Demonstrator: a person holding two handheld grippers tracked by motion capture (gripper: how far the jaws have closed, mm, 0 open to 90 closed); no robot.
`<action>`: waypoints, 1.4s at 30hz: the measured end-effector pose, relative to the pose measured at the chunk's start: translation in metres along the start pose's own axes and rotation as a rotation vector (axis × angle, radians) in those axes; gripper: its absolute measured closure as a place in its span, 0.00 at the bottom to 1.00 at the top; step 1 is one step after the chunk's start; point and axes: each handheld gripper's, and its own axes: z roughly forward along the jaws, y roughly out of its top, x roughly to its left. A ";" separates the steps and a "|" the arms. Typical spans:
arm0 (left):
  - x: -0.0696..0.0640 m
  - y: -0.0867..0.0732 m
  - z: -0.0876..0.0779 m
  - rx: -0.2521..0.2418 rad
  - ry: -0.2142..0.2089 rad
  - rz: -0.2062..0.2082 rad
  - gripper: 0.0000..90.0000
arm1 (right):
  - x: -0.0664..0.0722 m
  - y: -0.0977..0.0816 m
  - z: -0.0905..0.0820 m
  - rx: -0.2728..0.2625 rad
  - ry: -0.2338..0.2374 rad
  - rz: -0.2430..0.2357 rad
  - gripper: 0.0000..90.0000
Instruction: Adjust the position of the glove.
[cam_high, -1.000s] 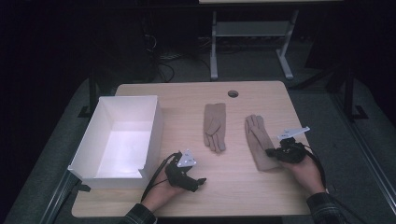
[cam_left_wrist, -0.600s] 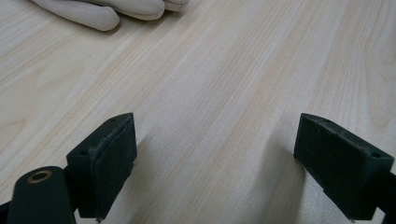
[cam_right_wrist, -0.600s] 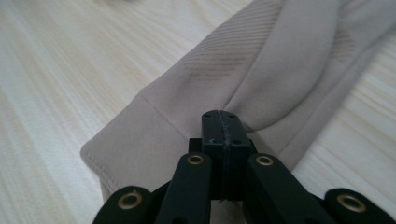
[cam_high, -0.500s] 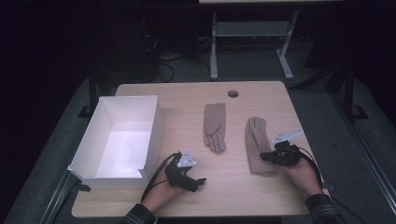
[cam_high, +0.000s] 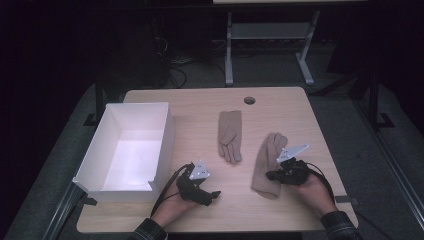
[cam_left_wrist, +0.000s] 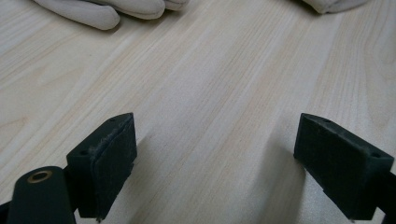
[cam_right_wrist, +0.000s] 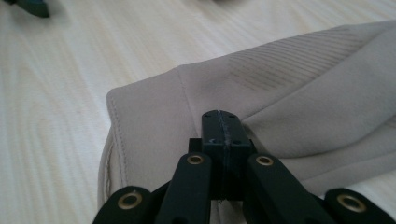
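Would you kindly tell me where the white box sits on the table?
In the high view the white box sits on the table's left side, beside the left hand-held gripper.

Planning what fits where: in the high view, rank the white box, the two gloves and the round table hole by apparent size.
1. white box, clearly largest.
2. The glove by the right hand and the glove at mid-table look about alike; the first is partly covered and rumpled, so I won't rank them.
3. table hole, smallest.

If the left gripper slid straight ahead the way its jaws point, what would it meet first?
Probably bare table first; beyond it, the left gripper would likely pass between the two gloves' ends, though depth is unclear.
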 end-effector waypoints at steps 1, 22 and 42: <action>0.000 0.000 0.000 0.000 0.000 0.001 0.14 | 0.002 0.000 0.001 -0.002 0.009 -0.005 1.00; 0.000 0.000 -0.001 0.005 -0.002 0.004 0.14 | 0.052 -0.008 0.000 0.045 0.104 -0.103 1.00; 0.000 -0.001 -0.001 0.005 0.000 0.003 0.14 | 0.004 -0.026 -0.036 -0.102 -0.089 0.033 0.61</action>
